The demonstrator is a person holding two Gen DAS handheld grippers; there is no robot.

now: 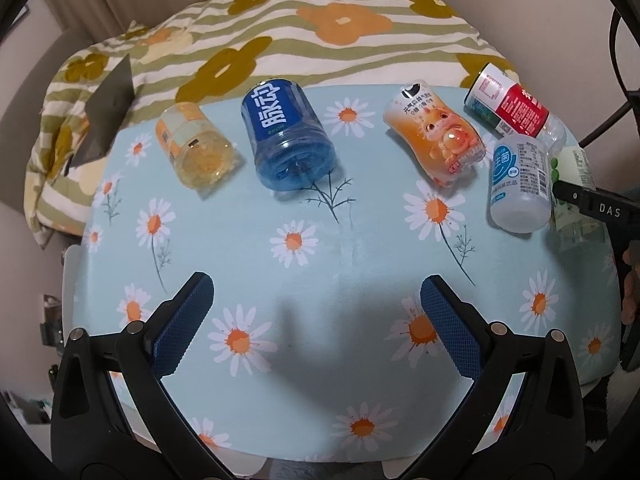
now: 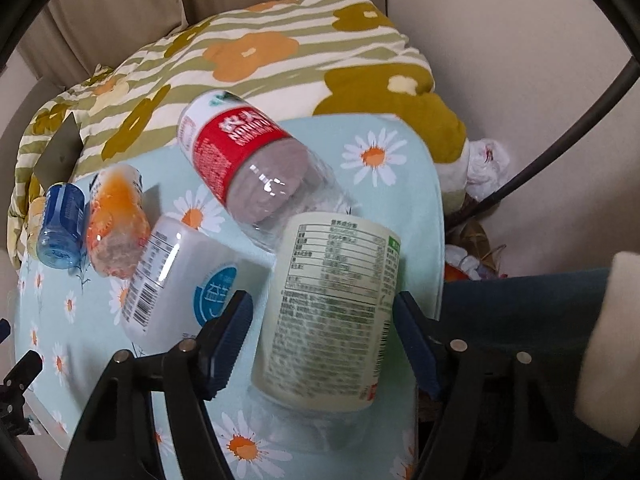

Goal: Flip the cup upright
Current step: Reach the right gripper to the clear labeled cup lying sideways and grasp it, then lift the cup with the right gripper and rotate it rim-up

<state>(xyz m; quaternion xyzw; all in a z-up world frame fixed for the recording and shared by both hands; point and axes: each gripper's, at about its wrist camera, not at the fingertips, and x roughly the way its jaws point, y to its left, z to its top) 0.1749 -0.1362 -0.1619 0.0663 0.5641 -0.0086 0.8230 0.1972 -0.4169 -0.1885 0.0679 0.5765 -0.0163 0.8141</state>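
Several cut bottle cups lie on their sides on the daisy-print table (image 1: 320,248). From left: a yellow cup (image 1: 196,148), a blue cup (image 1: 286,136), an orange cup (image 1: 438,136), a red-labelled cup (image 1: 514,110), a white cup (image 1: 520,184) and a pale green-labelled cup (image 1: 576,200). My left gripper (image 1: 316,304) is open and empty above the table's near part. My right gripper (image 2: 322,316) is open with its fingers on either side of the pale green-labelled cup (image 2: 332,304), which lies between them; contact is unclear. The white cup (image 2: 180,280) and red-labelled cup (image 2: 244,160) lie just beside it.
A flower-striped quilt (image 1: 320,32) is bunched behind the table. The table's right edge (image 2: 438,216) is close to the right gripper, with clutter on the floor beyond. The blue cup (image 2: 60,228) and orange cup (image 2: 116,220) lie at the far left.
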